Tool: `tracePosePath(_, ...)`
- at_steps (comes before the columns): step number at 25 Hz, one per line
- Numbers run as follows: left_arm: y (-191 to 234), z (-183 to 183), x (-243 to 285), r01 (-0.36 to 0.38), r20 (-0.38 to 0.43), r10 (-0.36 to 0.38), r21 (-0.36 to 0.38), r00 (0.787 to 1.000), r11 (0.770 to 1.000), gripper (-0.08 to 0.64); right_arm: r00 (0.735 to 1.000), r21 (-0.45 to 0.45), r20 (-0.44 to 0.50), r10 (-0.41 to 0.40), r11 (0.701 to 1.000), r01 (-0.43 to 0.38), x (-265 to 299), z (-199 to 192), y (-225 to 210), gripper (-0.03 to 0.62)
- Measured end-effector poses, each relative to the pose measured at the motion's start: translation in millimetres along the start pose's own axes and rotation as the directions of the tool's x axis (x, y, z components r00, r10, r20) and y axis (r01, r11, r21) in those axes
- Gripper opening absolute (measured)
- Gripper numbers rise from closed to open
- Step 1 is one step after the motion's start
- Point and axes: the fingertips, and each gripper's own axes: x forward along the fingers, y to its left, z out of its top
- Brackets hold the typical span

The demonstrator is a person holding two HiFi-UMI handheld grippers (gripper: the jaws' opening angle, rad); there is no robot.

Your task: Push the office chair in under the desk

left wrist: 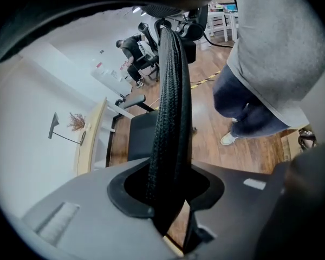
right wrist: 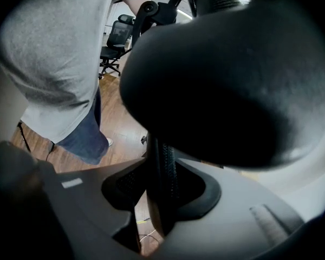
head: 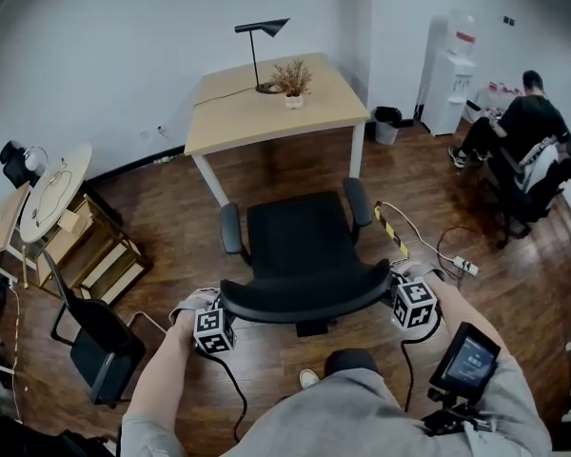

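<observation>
A black office chair (head: 300, 241) stands on the wood floor just short of the light wooden desk (head: 266, 108), its seat facing the desk and its armrests close to the desk legs. The curved backrest (head: 305, 298) is nearest me. At the backrest's left end, my left gripper (head: 219, 314) is shut on the edge; the left gripper view shows the black mesh edge (left wrist: 168, 118) clamped in the left gripper (left wrist: 165, 194). My right gripper (head: 400, 288) is shut on the right end, where the mesh edge (right wrist: 162, 177) runs through the right gripper (right wrist: 160, 199).
A lamp (head: 262, 31) and a dried plant (head: 293, 79) stand on the desk. A small black chair (head: 100, 341) and a wooden shelf (head: 86, 246) are at the left. Cables and a power strip (head: 462, 265) lie at the right. A person (head: 523, 127) sits far right.
</observation>
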Motion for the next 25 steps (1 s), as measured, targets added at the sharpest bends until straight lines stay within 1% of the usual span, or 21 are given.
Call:
tracePosePath(8, 30.2, -8.1, 14.9, 0.004, -0.002, -0.004, -0.005, 1.0, 1.0, 0.109, 1.0, -0.008, 0.009, 0.012, 1.0, -0.012, 16.1, -5.0, -31.4, 0.138)
tracePosePath(14, 52.1, -2.2, 28.3, 0.011, 0.025, -0.011, -0.025, 1.0, 1.0, 0.11, 0.997, -0.024, 0.018, 0.07, 0.997, -0.069, 28.4, -19.0, -58.8, 0.138)
tracePosePath(17, 63.2, 2.5, 33.5, 0.029, 0.038, -0.027, -0.043, 0.999, 0.999, 0.11, 0.994, -0.024, 0.021, 0.103, 0.994, -0.102, 33.3, -27.2, -73.5, 0.14)
tracePosePath(20, 76.5, 4.0, 39.1, 0.027, 0.041, -0.025, -0.039, 0.999, 0.999, 0.112, 0.99, -0.024, 0.024, 0.14, 0.99, -0.139, 37.6, -33.1, -87.9, 0.142)
tracePosePath(22, 83.1, 4.5, 44.7, 0.028, 0.042, -0.026, -0.047, 0.999, 0.998, 0.115, 0.988, -0.027, 0.032, 0.149, 0.989, -0.149, 42.7, -37.0, -96.6, 0.143)
tracePosePath(25, 96.5, 4.3, 52.3, 0.033, 0.02, -0.032, -0.065, 0.999, 0.997, 0.114, 0.989, -0.027, 0.038, 0.145, 0.989, -0.144, 49.9, -44.3, -112.9, 0.143)
